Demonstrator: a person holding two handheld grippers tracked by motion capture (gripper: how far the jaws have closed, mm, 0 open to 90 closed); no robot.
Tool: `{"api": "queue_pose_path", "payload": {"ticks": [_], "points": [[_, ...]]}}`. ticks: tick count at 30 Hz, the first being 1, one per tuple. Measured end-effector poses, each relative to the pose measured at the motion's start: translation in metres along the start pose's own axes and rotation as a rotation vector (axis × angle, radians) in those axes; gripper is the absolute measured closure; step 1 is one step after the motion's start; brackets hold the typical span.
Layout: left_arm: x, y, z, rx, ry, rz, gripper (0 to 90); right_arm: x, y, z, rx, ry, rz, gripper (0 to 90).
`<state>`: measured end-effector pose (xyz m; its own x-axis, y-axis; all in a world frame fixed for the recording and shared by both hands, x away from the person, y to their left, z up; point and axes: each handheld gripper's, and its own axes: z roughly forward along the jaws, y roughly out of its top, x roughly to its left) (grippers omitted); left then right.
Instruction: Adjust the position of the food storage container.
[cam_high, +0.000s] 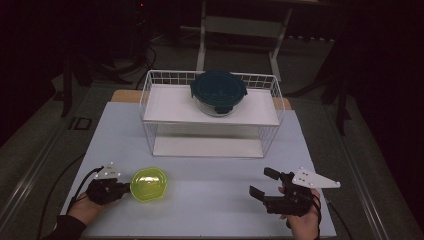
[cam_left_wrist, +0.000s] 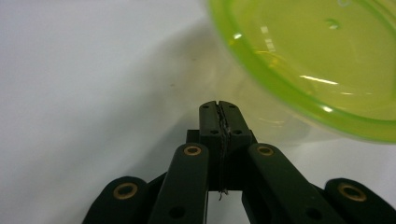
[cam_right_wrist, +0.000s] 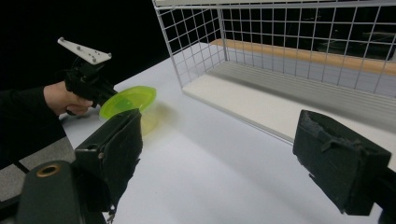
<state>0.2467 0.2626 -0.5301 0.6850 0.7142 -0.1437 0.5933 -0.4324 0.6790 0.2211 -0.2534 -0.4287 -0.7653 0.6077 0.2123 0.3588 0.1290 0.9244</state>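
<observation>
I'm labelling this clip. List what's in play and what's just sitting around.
In play, likely: left gripper, shut, at the green bowl; right gripper, open.
Idle: wire rack, lidded container on its top shelf.

Place: looked like a lab or test room, dark all round.
Work surface: a plain pale-blue table, lit from above.
Background: grey metal frame legs and loose black cables on grey carpet floor.
</observation>
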Motion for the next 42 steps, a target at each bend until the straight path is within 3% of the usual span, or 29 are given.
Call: {"api": "queue_pose_path", "payload": {"ticks": [13, 15, 16, 20, 24, 28, 30, 34, 42], "points": [[-0.026, 0.011, 0.014, 0.005, -0.067, 0.031, 88.4, -0.001, 0.001, -0.001, -0.002, 0.003, 0.007, 15.3], [-0.031, 0.013, 0.018, 0.014, -0.083, 0.048, 88.4, -0.002, 0.001, -0.001, -0.002, 0.002, 0.01, 15.3], [-0.036, 0.016, 0.021, 0.037, -0.085, 0.081, 88.4, -0.002, 0.001, -0.001, -0.002, 0.003, 0.01, 15.3], [-0.037, 0.019, 0.025, 0.053, -0.071, 0.105, 88.4, 0.0, 0.001, 0.0, 0.001, 0.007, 0.007, 15.3], [-0.025, 0.023, 0.026, 0.031, -0.047, 0.067, 88.4, 0.0, 0.001, -0.001, 0.0, 0.008, 0.008, 15.3], [-0.015, 0.028, 0.029, 0.0, -0.062, 0.024, 88.5, -0.001, 0.001, -0.001, 0.0, 0.007, 0.013, 15.3], [-0.016, 0.029, 0.03, 0.0, -0.068, 0.021, 88.5, -0.001, 0.001, -0.001, 0.0, 0.006, 0.011, 15.3], [-0.024, 0.031, 0.032, 0.019, -0.086, 0.058, 88.5, -0.001, 0.0, -0.002, -0.002, 0.006, 0.014, 15.3], [-0.04, 0.035, 0.036, 0.026, -0.125, 0.086, 88.4, -0.002, -0.002, -0.002, 0.001, 0.007, 0.026, 15.3]]}}
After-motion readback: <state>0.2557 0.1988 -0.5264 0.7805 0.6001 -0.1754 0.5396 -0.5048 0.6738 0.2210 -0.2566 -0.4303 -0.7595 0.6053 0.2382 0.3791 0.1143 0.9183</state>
